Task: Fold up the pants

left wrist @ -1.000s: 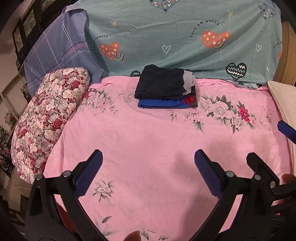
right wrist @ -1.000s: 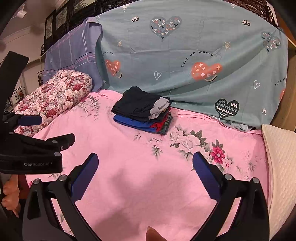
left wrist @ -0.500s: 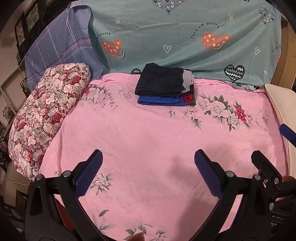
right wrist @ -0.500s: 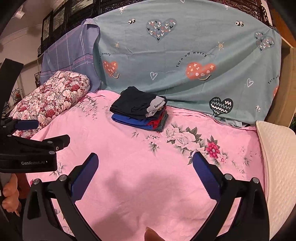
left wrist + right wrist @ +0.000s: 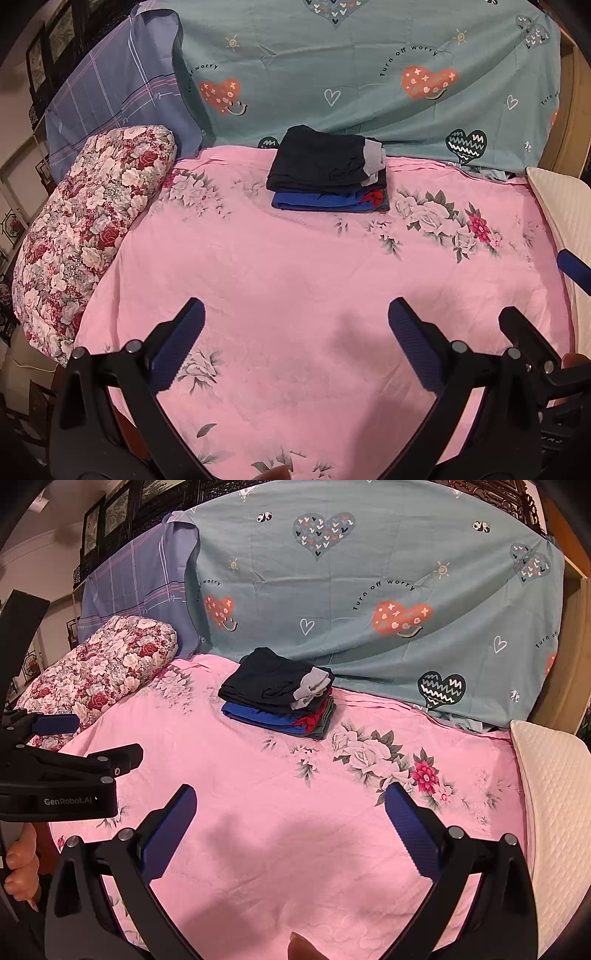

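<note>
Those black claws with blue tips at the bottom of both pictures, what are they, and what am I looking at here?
They are two hand-held grippers, one in each of a person's hands, each with a wide-angle camera looking out along its jaws. One picture comes from the left gripper, the other from the right gripper. Both stand with jaws open and hold nothing. In the right camera you also see the left gripper from the side, with the hand gripping it. Below them is a bed with a pink sheet. Near its far edge sits a stack of folded pants, dark on top, blue beneath. A floral pillow lies at the left.
</note>
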Available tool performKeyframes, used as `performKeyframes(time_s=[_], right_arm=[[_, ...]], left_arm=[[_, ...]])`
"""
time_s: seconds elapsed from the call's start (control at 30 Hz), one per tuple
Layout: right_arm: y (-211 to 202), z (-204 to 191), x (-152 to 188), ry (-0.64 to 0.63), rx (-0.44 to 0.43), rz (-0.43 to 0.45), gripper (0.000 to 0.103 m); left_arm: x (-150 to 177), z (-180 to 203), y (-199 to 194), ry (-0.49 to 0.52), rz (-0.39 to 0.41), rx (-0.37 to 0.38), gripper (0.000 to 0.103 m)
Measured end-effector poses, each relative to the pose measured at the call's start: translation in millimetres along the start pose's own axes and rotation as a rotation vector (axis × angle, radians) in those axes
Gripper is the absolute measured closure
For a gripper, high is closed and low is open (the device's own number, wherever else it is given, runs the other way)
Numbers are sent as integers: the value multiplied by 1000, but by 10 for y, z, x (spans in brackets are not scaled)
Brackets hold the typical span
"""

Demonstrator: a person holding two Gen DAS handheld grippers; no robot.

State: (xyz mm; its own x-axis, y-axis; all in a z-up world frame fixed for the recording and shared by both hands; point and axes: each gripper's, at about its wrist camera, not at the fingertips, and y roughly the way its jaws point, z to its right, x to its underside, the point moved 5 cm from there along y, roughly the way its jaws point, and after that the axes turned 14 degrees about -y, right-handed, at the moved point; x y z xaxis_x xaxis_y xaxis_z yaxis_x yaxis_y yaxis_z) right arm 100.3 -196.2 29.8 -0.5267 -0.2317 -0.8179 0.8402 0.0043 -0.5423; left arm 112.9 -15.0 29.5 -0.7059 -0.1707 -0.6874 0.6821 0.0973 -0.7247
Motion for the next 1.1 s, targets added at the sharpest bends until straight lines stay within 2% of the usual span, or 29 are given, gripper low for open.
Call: performKeyframes(time_s=[0.7,0.97,1.1], right_arm=[[160,46,-63,-12,41,-29,1],[220,89,-95,0,51,-41,1],[257,113,-104,12,52,-49,1]], left_arm=[[-167,110,273,33,-28,73,2],[-272,250,145,119,65,102,2],[-320,266,196,101,16,123,2]])
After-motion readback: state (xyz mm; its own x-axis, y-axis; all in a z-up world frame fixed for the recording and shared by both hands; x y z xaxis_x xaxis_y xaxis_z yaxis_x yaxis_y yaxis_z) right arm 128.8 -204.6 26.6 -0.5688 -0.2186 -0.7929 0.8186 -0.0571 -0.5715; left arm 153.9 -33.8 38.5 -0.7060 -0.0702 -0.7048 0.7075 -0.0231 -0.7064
